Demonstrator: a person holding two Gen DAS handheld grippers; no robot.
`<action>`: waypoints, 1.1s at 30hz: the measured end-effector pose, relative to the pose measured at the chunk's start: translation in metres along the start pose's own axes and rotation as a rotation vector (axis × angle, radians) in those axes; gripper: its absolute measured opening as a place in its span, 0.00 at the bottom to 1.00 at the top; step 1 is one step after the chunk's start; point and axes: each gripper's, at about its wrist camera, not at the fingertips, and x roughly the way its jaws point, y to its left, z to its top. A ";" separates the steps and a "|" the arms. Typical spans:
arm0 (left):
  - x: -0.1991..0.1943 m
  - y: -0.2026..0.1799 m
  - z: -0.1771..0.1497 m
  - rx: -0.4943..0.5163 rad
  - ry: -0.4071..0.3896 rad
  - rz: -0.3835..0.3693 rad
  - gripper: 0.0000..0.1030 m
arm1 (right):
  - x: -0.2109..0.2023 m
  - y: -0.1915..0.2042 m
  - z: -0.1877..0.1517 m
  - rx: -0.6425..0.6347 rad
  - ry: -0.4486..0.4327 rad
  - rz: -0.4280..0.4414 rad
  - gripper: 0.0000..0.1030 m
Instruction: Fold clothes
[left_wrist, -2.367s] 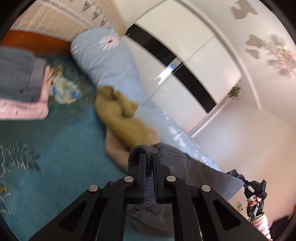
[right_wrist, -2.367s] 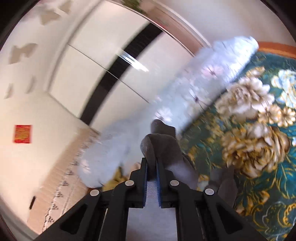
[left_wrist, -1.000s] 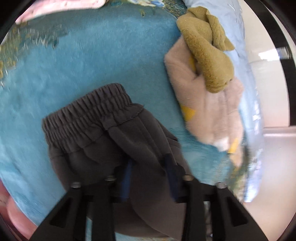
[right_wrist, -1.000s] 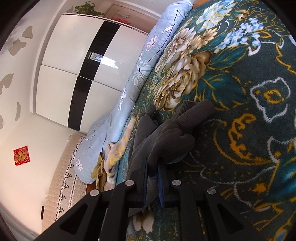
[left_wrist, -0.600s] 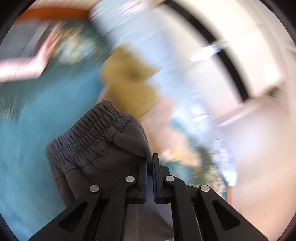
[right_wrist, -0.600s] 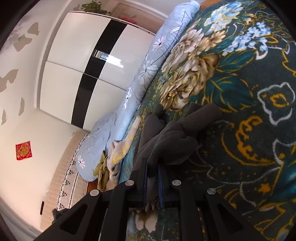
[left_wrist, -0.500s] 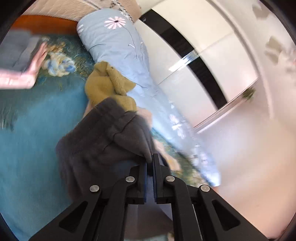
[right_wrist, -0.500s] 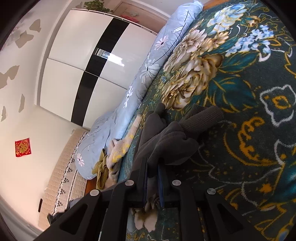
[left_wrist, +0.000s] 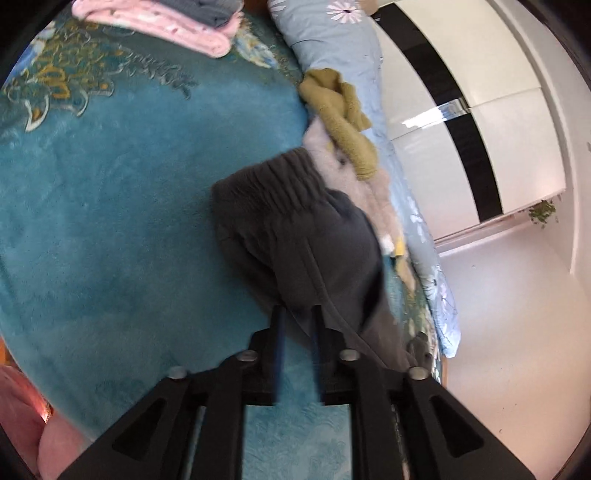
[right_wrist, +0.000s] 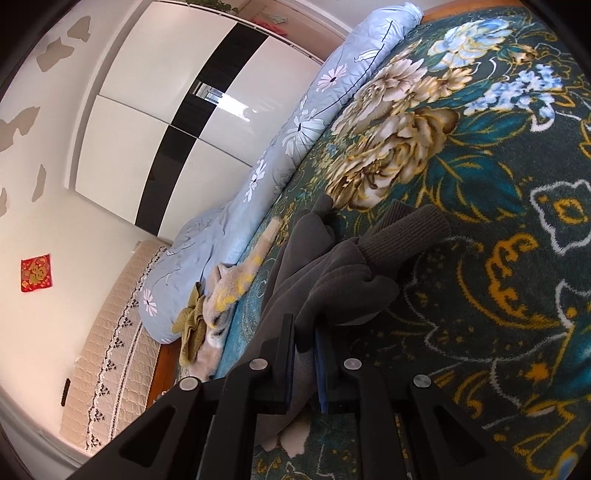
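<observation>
- Left claw has its fingers slightly apart, with dark grey trousers between them; whether they actually grip the cloth I cannot tell.
- Trousers lie on the teal floral blanket on the bed, elastic waistband away from the claw.
- Right claw pinches the other end of the trousers; ribbed cuff rests on the blanket.
- Beside the trousers: beige garment, mustard knit, rolled blue quilt.
- Pink folded stack at the far edge.
</observation>
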 end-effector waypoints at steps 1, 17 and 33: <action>-0.003 -0.004 -0.002 0.003 -0.006 -0.009 0.46 | 0.000 -0.001 0.000 0.004 0.000 0.002 0.12; 0.034 -0.002 0.020 -0.436 0.015 0.047 0.59 | 0.002 -0.004 0.001 0.027 0.013 0.020 0.12; 0.003 0.056 -0.059 -0.277 0.063 0.058 0.12 | -0.004 0.004 -0.007 0.025 0.008 -0.049 0.12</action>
